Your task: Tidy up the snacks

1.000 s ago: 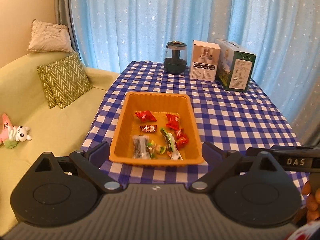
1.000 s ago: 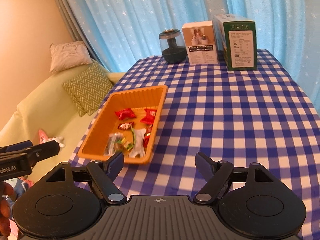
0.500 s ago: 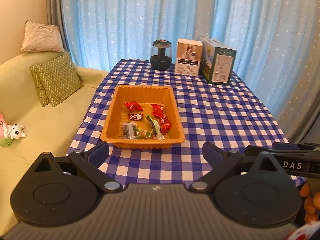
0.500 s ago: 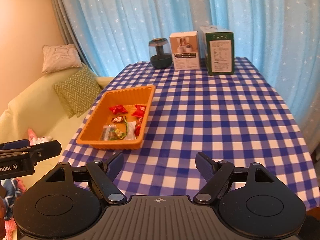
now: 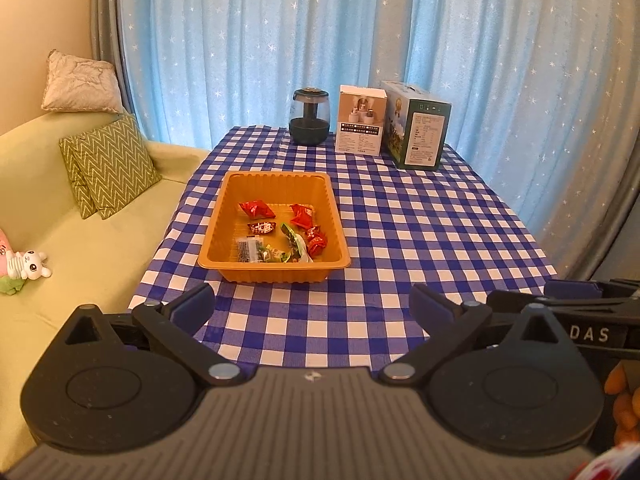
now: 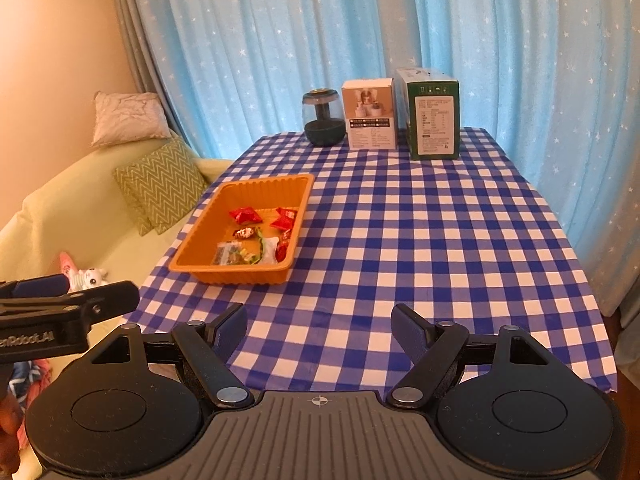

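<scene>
Broadly, a table under a blue-and-white checked cloth (image 5: 420,232) fills both views, near edge just below the grippers. Green sofa (image 5: 80,216) on its left side, zigzag cushions propped against the back.

Orange ribbed plastic tray (image 5: 276,276) sits on the table's left half, probably as the collecting bin: every small wrapped snack (image 5: 256,210) in sight, red, brown and green packets, lies inside it, none on the cloth. Task looks complete or nearly so.

Green carton (image 6: 434,120), white carton (image 6: 370,120) and a dark glass jar (image 6: 323,120) stand in a row at the far edge, out of the working area.

Left gripper (image 5: 312,304) and right gripper (image 6: 318,322) hang short of the table edge, jaws spread, empty. Legible: "DAS" on the right gripper's body, left view; carton print too small.
</scene>
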A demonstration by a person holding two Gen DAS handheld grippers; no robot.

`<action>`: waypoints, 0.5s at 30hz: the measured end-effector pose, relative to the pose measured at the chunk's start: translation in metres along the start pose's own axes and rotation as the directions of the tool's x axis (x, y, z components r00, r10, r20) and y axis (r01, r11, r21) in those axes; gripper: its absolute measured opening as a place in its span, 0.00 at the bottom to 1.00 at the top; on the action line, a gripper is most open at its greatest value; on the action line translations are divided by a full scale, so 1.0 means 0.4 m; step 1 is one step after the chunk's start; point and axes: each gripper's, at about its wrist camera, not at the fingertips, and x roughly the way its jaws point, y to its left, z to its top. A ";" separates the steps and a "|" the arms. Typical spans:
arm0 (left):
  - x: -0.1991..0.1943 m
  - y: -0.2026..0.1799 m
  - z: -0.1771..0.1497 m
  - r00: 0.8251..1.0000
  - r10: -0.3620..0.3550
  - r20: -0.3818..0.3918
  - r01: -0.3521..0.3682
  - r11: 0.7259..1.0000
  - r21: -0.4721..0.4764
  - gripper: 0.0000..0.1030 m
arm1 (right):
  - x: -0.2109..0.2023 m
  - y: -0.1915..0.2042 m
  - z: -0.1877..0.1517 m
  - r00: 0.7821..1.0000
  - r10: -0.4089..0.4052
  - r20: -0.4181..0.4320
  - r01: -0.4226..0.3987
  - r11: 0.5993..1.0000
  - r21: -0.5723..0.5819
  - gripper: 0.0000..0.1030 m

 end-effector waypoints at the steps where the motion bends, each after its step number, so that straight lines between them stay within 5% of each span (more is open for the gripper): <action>1: -0.003 -0.002 -0.003 1.000 -0.002 0.001 0.002 1.000 0.006 1.00 | -0.005 0.001 -0.003 1.000 -0.002 0.001 0.002 1.000 -0.003 0.76; 15: -0.001 -0.019 -0.021 1.000 -0.001 -0.004 0.001 1.000 0.012 1.00 | -0.020 -0.008 -0.011 1.000 -0.016 0.014 0.016 1.000 -0.003 0.76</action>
